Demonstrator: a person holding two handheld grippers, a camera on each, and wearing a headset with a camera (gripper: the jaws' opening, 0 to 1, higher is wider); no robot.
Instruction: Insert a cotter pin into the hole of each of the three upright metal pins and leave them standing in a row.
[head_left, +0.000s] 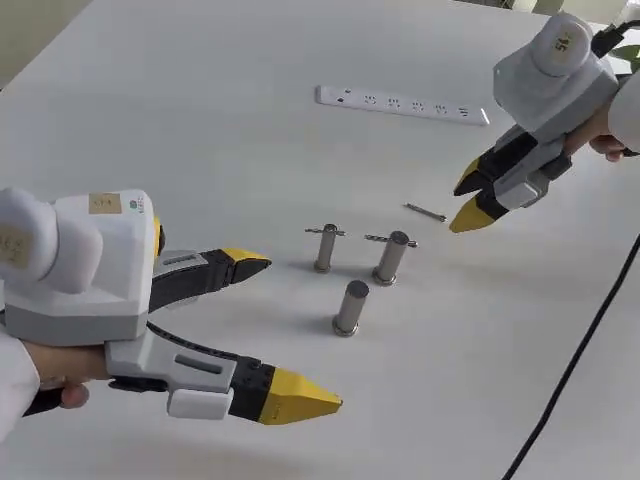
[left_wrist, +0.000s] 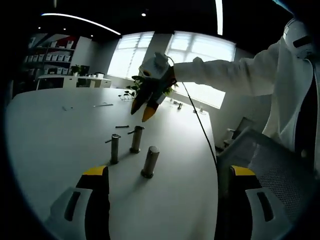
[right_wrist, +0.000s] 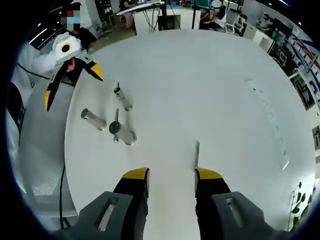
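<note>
cotter pin (head_left: 425, 212) lies loose on the table (head_left: 200, 120) just ahead of the right gripper (head_left: 468, 198), whose jaws stand part open and empty, so it should straddle the wire squarely and pinch near one end, leaving length for the bare metal pin (head_left: 350, 307); the left gripper (head_left: 290, 332) hangs wide open, empty.

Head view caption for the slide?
Two upright pins hold cotter pins; third pin bare; open right claw by loose cotter pin, left claw open.

Satin grey metal pins (head_left: 351, 307), matt white tabletop (head_left: 200, 120), smooth plastic power strip (head_left: 402, 104)
</note>
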